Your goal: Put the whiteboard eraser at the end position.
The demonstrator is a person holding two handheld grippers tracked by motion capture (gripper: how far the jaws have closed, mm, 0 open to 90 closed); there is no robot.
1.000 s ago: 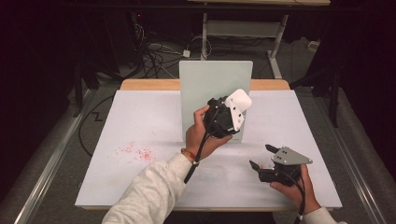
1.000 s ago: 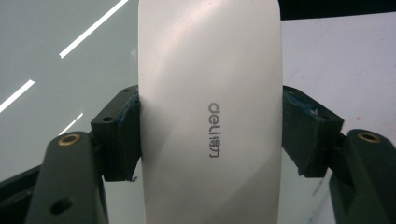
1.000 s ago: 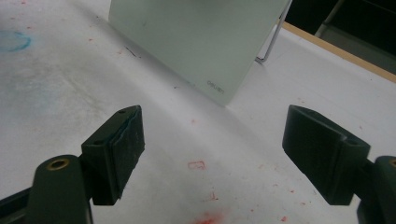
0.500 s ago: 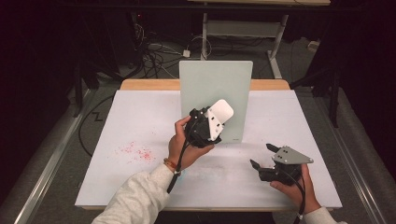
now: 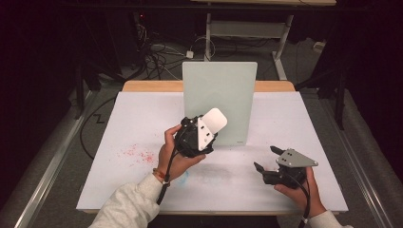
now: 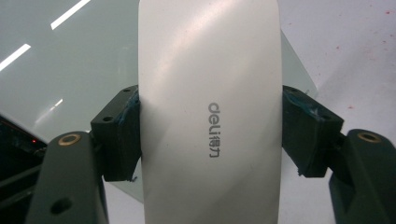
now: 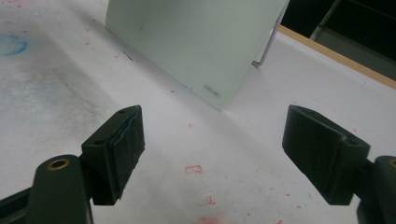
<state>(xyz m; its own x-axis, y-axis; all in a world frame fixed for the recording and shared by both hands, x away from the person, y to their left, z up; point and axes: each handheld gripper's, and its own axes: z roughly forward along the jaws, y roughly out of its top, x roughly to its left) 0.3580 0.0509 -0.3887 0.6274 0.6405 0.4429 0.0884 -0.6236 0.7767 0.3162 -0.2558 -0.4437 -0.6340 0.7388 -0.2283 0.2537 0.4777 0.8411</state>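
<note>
A white oblong eraser [image 5: 215, 119] printed "deli" [image 6: 210, 116] is clamped across its width by my left gripper [image 5: 208, 129], just in front of the lower left part of an upright pale green glass board [image 5: 223, 92]. In the left gripper view the board [image 6: 70, 70] stands behind the eraser. My right gripper [image 5: 266, 158] rests low near the table's front right, jaws wide apart and nothing between them [image 7: 215, 154]. It faces the board's lower corner [image 7: 187, 42].
The white table top [image 5: 138, 118] carries red specks [image 5: 138, 154] at the left and a faint blue smear [image 5: 184, 176] near the front. A wire stand [image 7: 266, 46] props the board from behind. Cables [image 5: 161, 57] and a desk frame lie on the floor beyond.
My left gripper has carried the eraser leftward and slightly toward the person, from the board's right half to its lower left. The right gripper has stayed put.
</note>
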